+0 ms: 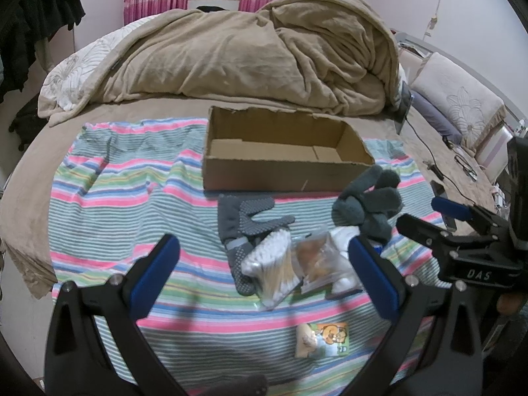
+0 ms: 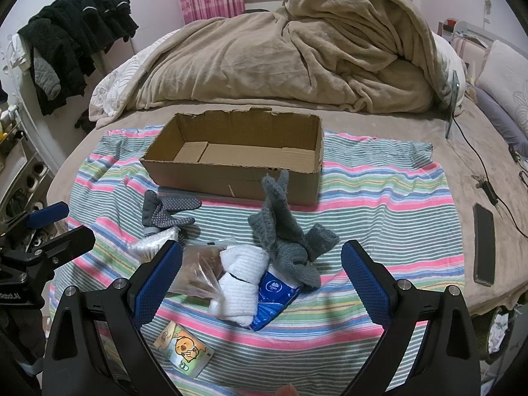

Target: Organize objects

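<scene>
An empty cardboard box (image 1: 283, 165) (image 2: 237, 158) stands on a striped cloth (image 1: 132, 198) (image 2: 379, 198) on the bed. In front of it lies a pile: a dotted grey sock (image 1: 244, 227) (image 2: 165, 213), a fluffy grey glove (image 1: 369, 204) (image 2: 287, 241), a bag of cotton swabs (image 1: 270, 267) (image 2: 148, 247), a clear bag with brown contents (image 1: 313, 257) (image 2: 198, 264), white socks (image 2: 241, 280) and a blue tissue pack (image 2: 274, 297). A cartoon packet (image 1: 326, 336) (image 2: 184, 353) lies nearest. My left gripper (image 1: 264, 280) is open above the pile. My right gripper (image 2: 260, 283) is open above the white socks.
A beige blanket (image 1: 264, 52) (image 2: 297, 59) is heaped behind the box. A phone (image 2: 483, 244) and a cable (image 2: 478, 165) lie on the bed at right. Dark clothes (image 2: 72, 33) hang at left. Pillows (image 1: 455, 99) lie at far right.
</scene>
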A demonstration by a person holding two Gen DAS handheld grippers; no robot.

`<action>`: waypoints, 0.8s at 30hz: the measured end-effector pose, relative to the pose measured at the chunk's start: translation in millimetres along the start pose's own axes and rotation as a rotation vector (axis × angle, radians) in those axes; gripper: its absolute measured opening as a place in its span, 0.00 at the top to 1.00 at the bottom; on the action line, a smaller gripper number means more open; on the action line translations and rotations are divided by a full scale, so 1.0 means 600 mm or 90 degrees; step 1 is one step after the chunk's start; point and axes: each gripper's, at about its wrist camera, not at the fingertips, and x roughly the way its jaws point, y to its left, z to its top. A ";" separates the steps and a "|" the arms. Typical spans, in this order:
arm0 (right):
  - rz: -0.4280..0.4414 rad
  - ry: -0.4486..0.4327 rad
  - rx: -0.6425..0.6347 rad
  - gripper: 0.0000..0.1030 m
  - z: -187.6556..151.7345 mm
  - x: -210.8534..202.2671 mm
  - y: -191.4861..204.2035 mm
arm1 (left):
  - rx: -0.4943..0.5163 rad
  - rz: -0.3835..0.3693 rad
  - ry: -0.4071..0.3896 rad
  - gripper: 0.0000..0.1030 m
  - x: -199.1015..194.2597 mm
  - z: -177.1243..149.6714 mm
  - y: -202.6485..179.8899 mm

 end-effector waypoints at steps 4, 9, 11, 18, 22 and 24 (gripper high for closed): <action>0.000 0.001 0.000 0.04 0.000 0.000 0.000 | -0.001 0.001 0.000 0.00 -0.001 0.000 0.003; 0.000 0.001 0.000 0.04 0.000 0.000 0.000 | -0.001 0.001 0.001 0.01 0.000 0.001 0.004; 0.000 0.001 0.001 0.04 0.001 0.000 0.000 | -0.001 0.001 0.001 0.01 -0.001 0.001 0.004; 0.000 0.002 0.001 0.04 0.000 0.000 0.000 | -0.001 0.001 0.001 0.01 -0.001 0.001 0.004; 0.000 0.002 0.001 0.04 0.000 0.001 -0.001 | -0.001 0.000 0.002 0.01 -0.002 0.001 0.006; 0.000 0.003 0.001 0.04 -0.001 0.001 0.000 | -0.001 0.000 0.001 0.01 -0.001 0.000 0.005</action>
